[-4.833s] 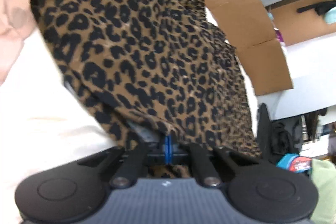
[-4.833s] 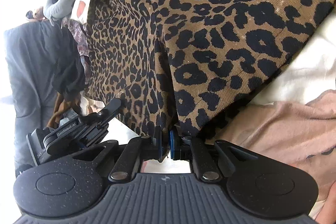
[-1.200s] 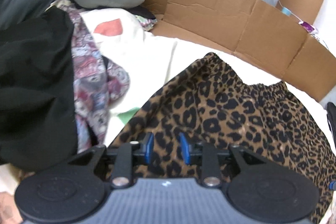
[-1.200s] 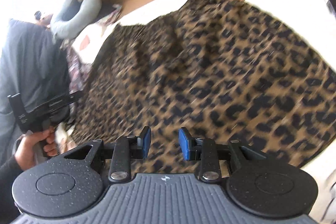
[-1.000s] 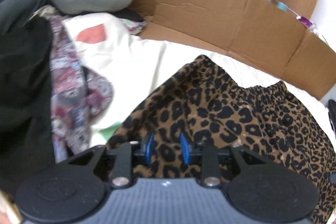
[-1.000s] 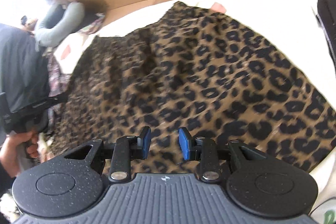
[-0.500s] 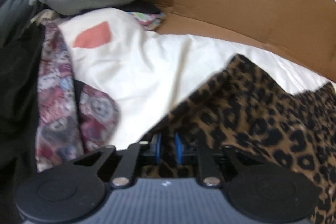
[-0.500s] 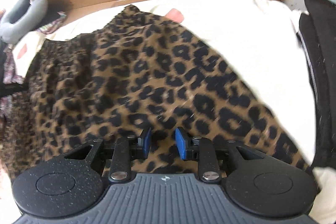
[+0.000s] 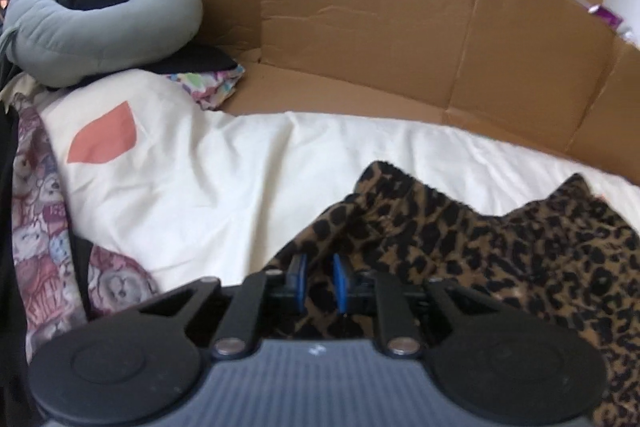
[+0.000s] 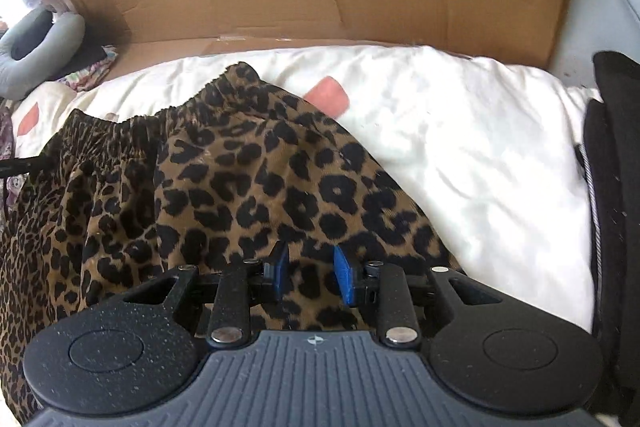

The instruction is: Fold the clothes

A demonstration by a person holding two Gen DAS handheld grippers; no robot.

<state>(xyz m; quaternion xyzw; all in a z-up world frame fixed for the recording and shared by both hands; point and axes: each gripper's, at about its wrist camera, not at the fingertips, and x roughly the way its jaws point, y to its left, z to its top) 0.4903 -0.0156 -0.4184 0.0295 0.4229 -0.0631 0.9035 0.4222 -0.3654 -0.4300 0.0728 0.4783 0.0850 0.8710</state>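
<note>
A leopard-print garment [image 10: 224, 195] lies spread on a cream sheet [image 10: 460, 147], its gathered elastic edge toward the far cardboard. In the left wrist view the garment [image 9: 500, 239] fills the lower right. My left gripper [image 9: 318, 281] is at its left corner, jaws narrowly apart with the cloth edge between the blue pads. My right gripper [image 10: 310, 273] is open, low over the garment's near right part, cloth under and between the pads. The left gripper's tip shows at the garment's left edge [image 10: 20, 163].
Flattened cardboard [image 9: 400, 39] stands along the far side. A grey curved pillow [image 9: 92, 27] lies far left. A patterned pinkish cloth [image 9: 36, 227] and dark clothing lie left. Black fabric [image 10: 616, 207] lies right of the sheet.
Both grippers, shut on the garment 4.8 s ago, have let it down flat and opened. Both then dropped low to its edges; the left jaws narrowed around its corner.
</note>
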